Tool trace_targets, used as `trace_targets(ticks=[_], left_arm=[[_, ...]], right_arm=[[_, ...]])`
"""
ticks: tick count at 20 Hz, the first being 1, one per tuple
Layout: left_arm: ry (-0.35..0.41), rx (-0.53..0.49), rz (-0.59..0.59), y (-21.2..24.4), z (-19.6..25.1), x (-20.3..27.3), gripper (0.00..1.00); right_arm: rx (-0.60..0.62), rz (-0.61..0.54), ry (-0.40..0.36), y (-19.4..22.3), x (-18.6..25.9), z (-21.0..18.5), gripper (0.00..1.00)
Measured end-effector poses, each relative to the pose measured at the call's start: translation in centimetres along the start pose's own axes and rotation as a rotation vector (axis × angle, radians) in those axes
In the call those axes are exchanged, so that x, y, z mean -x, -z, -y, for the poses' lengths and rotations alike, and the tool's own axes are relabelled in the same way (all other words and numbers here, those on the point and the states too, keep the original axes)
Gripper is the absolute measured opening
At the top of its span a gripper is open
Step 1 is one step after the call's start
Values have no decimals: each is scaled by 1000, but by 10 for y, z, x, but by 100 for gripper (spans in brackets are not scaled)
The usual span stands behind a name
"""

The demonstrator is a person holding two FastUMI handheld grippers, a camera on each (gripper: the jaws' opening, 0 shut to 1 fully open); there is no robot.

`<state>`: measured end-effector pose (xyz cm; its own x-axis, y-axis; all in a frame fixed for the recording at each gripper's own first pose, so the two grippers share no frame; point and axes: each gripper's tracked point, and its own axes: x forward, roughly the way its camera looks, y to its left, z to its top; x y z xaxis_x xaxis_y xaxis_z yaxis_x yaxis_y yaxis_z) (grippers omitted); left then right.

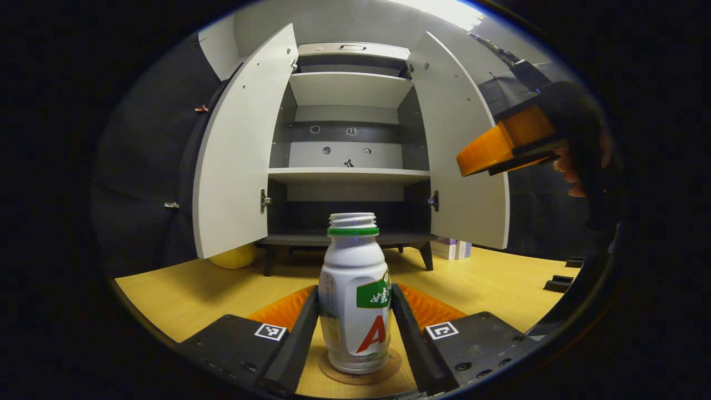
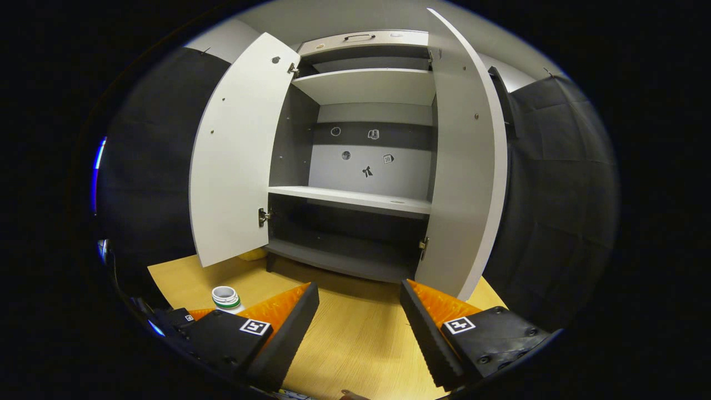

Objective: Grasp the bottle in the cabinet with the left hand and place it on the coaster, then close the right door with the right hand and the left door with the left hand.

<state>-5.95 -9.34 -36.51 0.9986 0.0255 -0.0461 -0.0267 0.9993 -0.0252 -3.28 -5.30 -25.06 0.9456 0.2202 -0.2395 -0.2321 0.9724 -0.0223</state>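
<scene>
On the round cardboard coaster (image 1: 361,373), my left claw (image 1: 355,328) pinches the white plastic bottle (image 1: 355,300); coaster's rim half-hidden. My right claw (image 2: 358,328) gapes empty before open white cabinet doors (image 2: 236,150).

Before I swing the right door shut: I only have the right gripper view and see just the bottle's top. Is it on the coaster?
Observer: Yes. In the left gripper view the bottle stands upright on the coaster.
Operator: Is the left claw off it?
Observer: No. The left claw has a finger against each side of the bottle.
Operator: Where is my claw from that side?
Observer: The right claw, held by a hand, is raised in front of the open right door. I cannot tell whether they touch.
</scene>
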Motion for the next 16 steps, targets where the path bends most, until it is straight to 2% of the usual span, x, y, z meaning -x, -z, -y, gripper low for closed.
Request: trace_targets(ticks=[4,6,10,16], left_arm=[[-2,-50,-7,0,2,-2,80],[-4,-81,0,-8,3,-5,96],[-7,-117,12,-31,2,-5,96],[47,-87,18,-83,1,-15,96]], right_arm=[[8,6,-5,-7,2,1,98],[13,16,-1,-14,1,3,97],[21,34,8,-30,3,6,97],[32,64,50,-72,7,13,97]])
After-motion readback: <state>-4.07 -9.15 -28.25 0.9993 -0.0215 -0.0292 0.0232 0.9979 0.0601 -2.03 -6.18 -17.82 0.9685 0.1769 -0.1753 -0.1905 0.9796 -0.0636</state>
